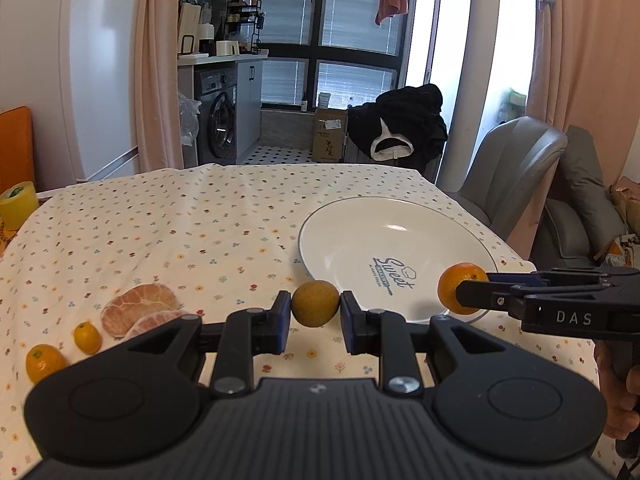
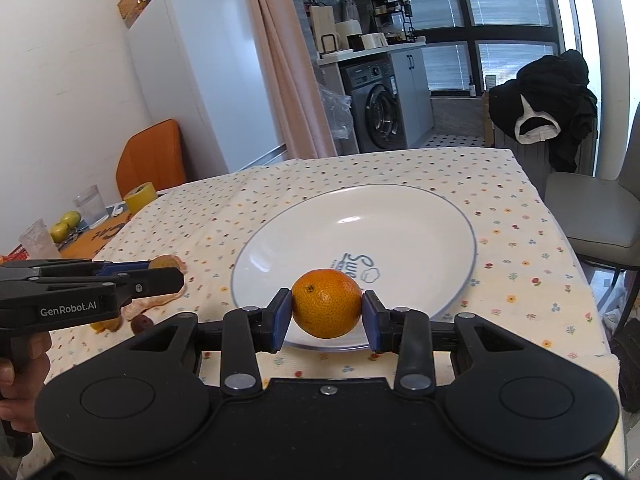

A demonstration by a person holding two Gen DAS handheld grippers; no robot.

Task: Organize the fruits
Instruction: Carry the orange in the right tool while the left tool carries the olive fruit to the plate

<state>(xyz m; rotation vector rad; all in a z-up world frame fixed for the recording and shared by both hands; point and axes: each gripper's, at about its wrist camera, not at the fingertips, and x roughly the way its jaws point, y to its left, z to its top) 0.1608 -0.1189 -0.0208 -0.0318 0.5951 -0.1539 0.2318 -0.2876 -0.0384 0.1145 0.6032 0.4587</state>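
My left gripper (image 1: pixel 315 309) is shut on a round brownish-yellow fruit (image 1: pixel 315 300), held just off the near-left rim of the white plate (image 1: pixel 360 232). My right gripper (image 2: pixel 326 314) is shut on an orange mandarin (image 2: pixel 326 302) above the near edge of the plate (image 2: pixel 400 216). In the left wrist view the mandarin (image 1: pixel 450 286) and the right gripper (image 1: pixel 472 286) come in from the right. On the cloth to the left lie peeled citrus halves (image 1: pixel 138 306) and two kumquats (image 1: pixel 87 336).
A floral tablecloth (image 1: pixel 180 220) covers the table. A yellow tape roll (image 2: pixel 140 196), glasses (image 2: pixel 91 204) and green fruits (image 2: pixel 66 224) stand at the far left. A small dark fruit (image 2: pixel 142 323) lies near the peeled citrus. A grey chair (image 1: pixel 512 168) stands at the right.
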